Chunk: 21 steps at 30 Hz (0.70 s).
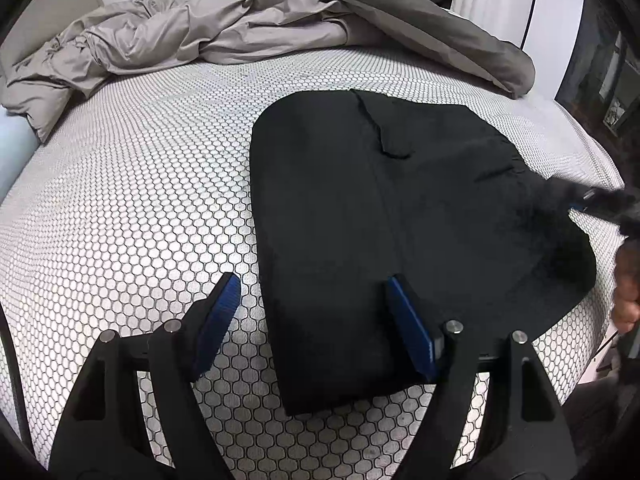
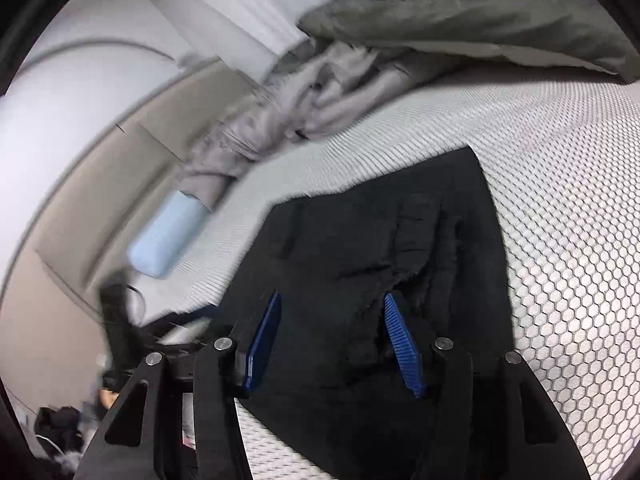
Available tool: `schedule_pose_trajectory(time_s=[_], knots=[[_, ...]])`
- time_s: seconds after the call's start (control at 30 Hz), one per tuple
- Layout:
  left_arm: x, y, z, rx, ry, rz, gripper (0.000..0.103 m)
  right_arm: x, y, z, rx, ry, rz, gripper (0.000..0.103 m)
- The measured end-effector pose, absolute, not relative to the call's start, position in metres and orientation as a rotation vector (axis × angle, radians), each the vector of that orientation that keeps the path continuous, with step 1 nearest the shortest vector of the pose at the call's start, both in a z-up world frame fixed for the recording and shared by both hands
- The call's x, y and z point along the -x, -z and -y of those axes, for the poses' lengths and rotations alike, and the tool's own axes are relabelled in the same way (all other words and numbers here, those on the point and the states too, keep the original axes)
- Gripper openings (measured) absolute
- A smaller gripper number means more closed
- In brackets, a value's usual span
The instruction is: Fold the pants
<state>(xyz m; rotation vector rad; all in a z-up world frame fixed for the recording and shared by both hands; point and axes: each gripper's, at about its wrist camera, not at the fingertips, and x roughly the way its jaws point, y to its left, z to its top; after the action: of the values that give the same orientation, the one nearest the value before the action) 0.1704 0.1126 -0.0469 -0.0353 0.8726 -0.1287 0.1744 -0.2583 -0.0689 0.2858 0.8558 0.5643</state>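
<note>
Black pants [image 1: 384,216] lie folded flat on the honeycomb-patterned mattress [image 1: 140,200]. My left gripper [image 1: 310,292] is open above the near left edge of the pants, its left pad over the mattress, its right pad over the fabric. It holds nothing. In the right wrist view the pants [image 2: 360,240] lie below my right gripper [image 2: 330,308], which is open and empty over the waistband end. That view is motion-blurred. The right gripper [image 1: 588,196] shows blurred at the right edge of the left wrist view.
A rumpled grey duvet [image 1: 200,28] and a darker blanket [image 1: 420,20] lie along the far side of the bed. A light blue pillow [image 2: 166,236] lies by the headboard. The mattress edge [image 1: 600,152] runs close on the right.
</note>
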Motion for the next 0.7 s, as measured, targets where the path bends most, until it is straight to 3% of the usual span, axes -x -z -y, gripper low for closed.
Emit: schedule_pose_trajectory(time_s=[0.17, 0.23, 0.3, 0.53, 0.6, 0.7], knots=[[-0.168, 0.046, -0.111, 0.066, 0.125, -0.883, 0.074, -0.188, 0.076, 0.261, -0.38, -0.608, -0.859, 0.051], [-0.171, 0.046, -0.109, 0.067, 0.128, -0.884, 0.074, -0.185, 0.073, 0.261, -0.415, -0.673, -0.835, 0.04], [-0.175, 0.046, -0.107, 0.069, 0.127, -0.885, 0.074, -0.185, 0.072, 0.253, -0.388, -0.677, -0.829, 0.006], [-0.166, 0.031, -0.102, 0.054, 0.149, -0.864, 0.074, -0.158, 0.054, 0.276, -0.243, -0.511, -0.793, 0.005], [-0.164, 0.03, -0.101, 0.016, 0.143, -0.854, 0.074, -0.162, 0.067, 0.284, -0.214, -0.419, -0.846, 0.017], [-0.168, 0.035, -0.108, 0.021, 0.11, -0.877, 0.074, -0.166, 0.081, 0.298, -0.329, -0.462, -0.909, 0.022]])
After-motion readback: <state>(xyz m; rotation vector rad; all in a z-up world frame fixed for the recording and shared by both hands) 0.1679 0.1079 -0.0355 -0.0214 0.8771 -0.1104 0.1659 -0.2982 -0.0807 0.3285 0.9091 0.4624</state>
